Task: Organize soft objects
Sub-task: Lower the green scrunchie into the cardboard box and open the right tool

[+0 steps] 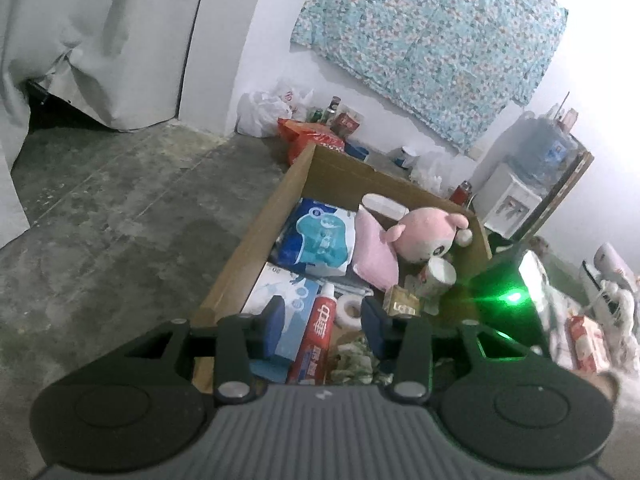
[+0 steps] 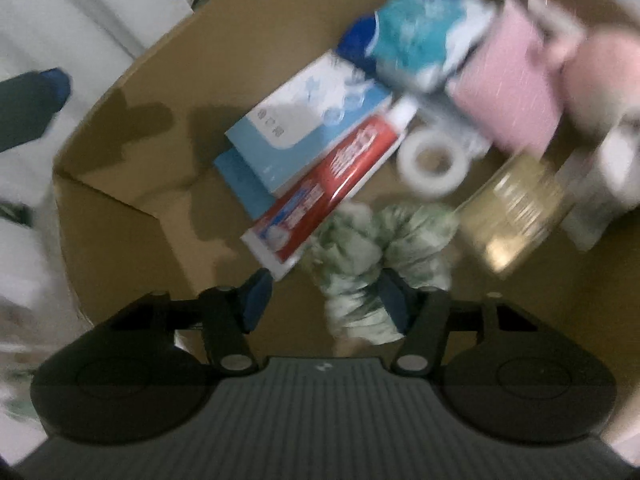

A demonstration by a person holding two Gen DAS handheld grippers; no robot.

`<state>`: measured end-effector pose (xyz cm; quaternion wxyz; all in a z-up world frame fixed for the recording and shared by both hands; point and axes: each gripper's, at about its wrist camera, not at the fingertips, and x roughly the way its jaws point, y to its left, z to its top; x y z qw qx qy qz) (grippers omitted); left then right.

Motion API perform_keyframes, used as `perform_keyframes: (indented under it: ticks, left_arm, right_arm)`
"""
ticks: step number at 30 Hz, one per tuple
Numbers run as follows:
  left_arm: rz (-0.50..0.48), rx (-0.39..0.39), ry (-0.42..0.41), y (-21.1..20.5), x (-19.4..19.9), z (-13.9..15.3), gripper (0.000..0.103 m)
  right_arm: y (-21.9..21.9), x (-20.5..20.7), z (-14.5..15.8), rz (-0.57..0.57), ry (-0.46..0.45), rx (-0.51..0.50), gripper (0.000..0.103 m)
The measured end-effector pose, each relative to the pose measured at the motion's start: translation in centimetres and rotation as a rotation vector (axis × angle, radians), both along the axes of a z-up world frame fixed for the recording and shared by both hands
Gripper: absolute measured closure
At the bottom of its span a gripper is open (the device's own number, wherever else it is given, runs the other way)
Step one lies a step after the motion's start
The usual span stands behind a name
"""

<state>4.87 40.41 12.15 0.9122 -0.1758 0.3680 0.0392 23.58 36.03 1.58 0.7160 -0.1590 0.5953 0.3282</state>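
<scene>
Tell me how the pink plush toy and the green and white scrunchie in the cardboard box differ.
The pink plush toy is a solid rounded figure; the green and white scrunchie is a crumpled fabric ring. The plush toy is plain pink with white parts and much bulkier; the scrunchie is patterned and small. The plush toy leans at the far end of the cardboard box; the scrunchie lies flat on the floor of the box beside the toothpaste. Both are soft and inside the box.

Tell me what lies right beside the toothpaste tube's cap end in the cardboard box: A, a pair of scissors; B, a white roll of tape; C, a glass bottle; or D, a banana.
B: the white roll of tape lies on the cardboard box floor next to the white cap end of the red toothpaste tube, as the right wrist view shows.
</scene>
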Motion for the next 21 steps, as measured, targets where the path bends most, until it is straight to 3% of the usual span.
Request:
perform_keyframes:
  ticks: [3, 7, 11, 13, 15, 21]
  left_arm:
    - [-0.039, 0.075, 0.007, -1.8, -0.4, 0.0, 0.052]
    - [-0.050, 0.179, -0.019, -4.7, -1.7, 0.1, 0.051]
    - [0.053, 0.378, -0.079, -8.7, -3.2, 0.3, 0.027]
    - [0.095, 0.432, -0.088, -10.6, -3.5, -0.4, 0.025]
    - [0.108, 0.440, -0.091, -12.5, -3.9, -1.2, 0.023]
    - [0.107, 0.444, -0.114, -17.2, -5.2, -3.9, 0.015]
  right_arm:
    - [-0.9, -0.5, 1.9, 0.008, -0.006, 0.026, 0.034]
    - [-4.3, -2.1, 6.1, -0.010, -0.129, 0.065, 0.029]
    - [-10.8, -5.1, 10.7, -0.068, -0.319, 0.189, 0.029]
    - [-14.2, -7.1, 12.2, -0.154, -0.429, 0.269, 0.029]
    - [-16.9, -8.7, 12.8, -0.215, -0.475, 0.372, 0.029]
    - [-21.9, -13.2, 12.1, -0.233, -0.630, 0.469, 0.029]
